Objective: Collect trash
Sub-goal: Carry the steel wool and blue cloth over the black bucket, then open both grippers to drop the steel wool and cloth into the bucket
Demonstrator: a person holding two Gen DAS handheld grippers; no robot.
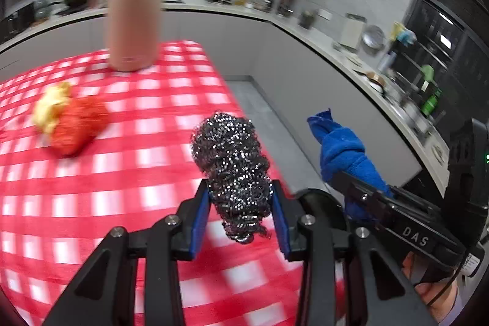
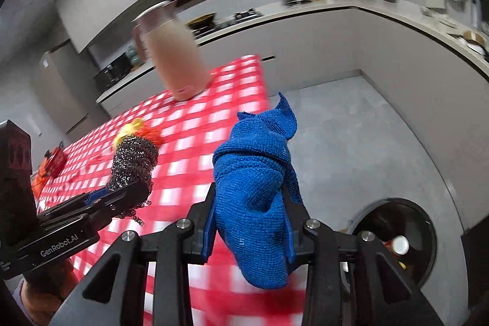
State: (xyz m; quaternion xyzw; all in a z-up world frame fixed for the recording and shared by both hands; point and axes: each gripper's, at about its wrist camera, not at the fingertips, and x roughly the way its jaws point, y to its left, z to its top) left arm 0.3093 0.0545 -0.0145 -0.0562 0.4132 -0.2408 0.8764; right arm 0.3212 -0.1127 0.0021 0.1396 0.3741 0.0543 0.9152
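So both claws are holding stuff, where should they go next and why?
Probably toward the round black bin on the floor beside the table. The left gripper grips the steel wool and the right gripper grips the blue cloth, both lifted above the checked tablecloth, not yet over the bin.

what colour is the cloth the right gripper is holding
Bright blue. The cloth shows best in the right wrist view, clamped in the right gripper.
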